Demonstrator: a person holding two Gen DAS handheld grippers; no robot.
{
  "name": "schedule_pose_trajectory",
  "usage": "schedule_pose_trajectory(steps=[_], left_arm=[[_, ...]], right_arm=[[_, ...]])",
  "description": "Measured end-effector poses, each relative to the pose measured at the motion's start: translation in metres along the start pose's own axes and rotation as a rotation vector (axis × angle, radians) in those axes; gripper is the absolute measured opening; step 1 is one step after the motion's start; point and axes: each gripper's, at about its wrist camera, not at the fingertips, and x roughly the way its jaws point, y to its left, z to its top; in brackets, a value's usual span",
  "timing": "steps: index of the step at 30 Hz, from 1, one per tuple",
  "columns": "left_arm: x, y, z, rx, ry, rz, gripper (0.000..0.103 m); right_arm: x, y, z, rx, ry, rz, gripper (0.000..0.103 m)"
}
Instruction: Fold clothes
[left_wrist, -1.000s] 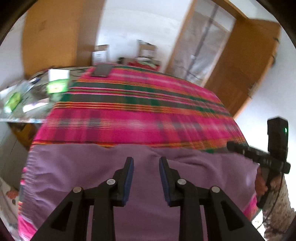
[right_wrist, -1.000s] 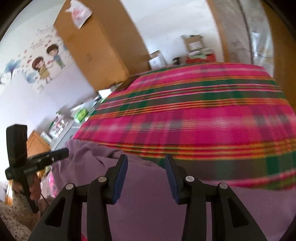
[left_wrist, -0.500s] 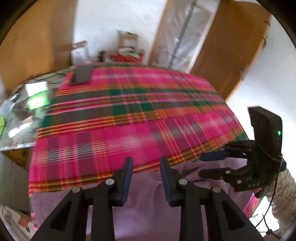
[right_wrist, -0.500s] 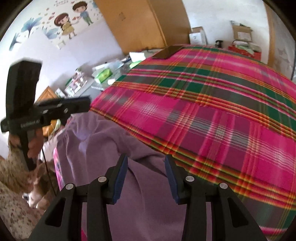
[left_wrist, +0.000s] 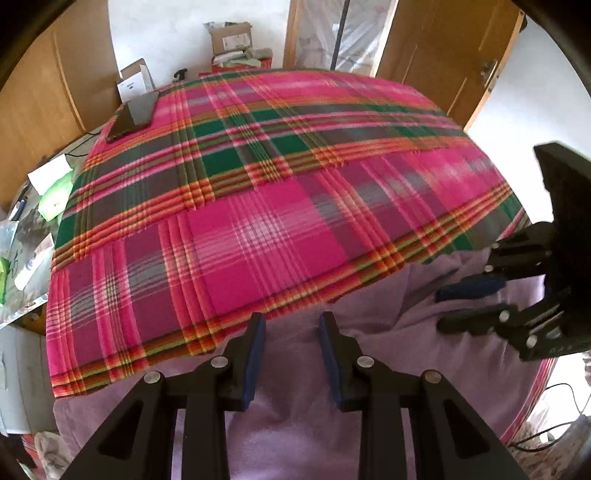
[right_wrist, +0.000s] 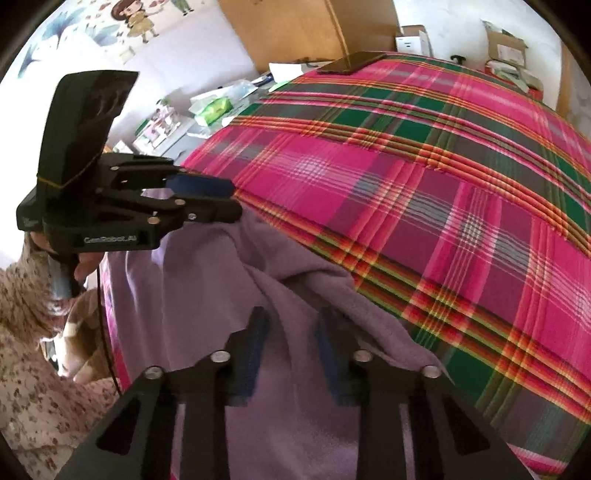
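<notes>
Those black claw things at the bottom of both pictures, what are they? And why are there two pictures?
They are grabbers, like big tweezers, and a person holds one in each hand. Each grabber carries a camera looking along its two fingers, so you get two pictures. The left gripper shows in its own picture, and the right gripper pokes in from the side there. Both are open and hold nothing. A lilac cloth lies on a pink and green checked blanket on a bed. At the far corner lies a dark flat thing, maybe a phone. The job is folding the cloth.
</notes>
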Motion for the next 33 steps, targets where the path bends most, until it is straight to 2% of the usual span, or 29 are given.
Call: schedule_pose_trajectory(steps=[1, 5, 8, 12, 22, 27, 30, 33], left_arm=[[0.002, -0.001, -0.001, 0.005, 0.008, 0.003, 0.031], [0.002, -0.003, -0.004, 0.013, 0.01, 0.0, 0.03], [0.001, -0.002, -0.006, 0.006, 0.007, -0.023, 0.019], [-0.005, -0.001, -0.01, -0.011, -0.018, -0.044, 0.009], [-0.008, 0.013, -0.019, -0.091, -0.03, -0.049, 0.008], [-0.005, 0.014, -0.021, -0.112, -0.028, -0.04, 0.008], [-0.007, 0.012, -0.021, -0.112, -0.036, -0.034, 0.008], [-0.009, 0.013, -0.021, -0.117, -0.042, -0.038, 0.008]], right_arm=[[-0.001, 0.001, -0.001, -0.005, -0.001, 0.001, 0.014], [-0.003, 0.005, -0.005, -0.025, -0.006, 0.006, 0.011], [-0.005, 0.008, -0.007, -0.036, -0.011, 0.017, 0.01], [-0.009, 0.01, -0.012, -0.021, -0.015, 0.059, 0.009], [-0.011, 0.013, -0.032, 0.028, -0.011, 0.129, 0.008], [-0.003, 0.011, -0.036, 0.059, 0.018, 0.151, 0.008], [-0.005, 0.006, -0.032, 0.088, 0.007, 0.157, 0.011], [-0.009, -0.001, -0.025, 0.127, -0.021, 0.169, 0.018]])
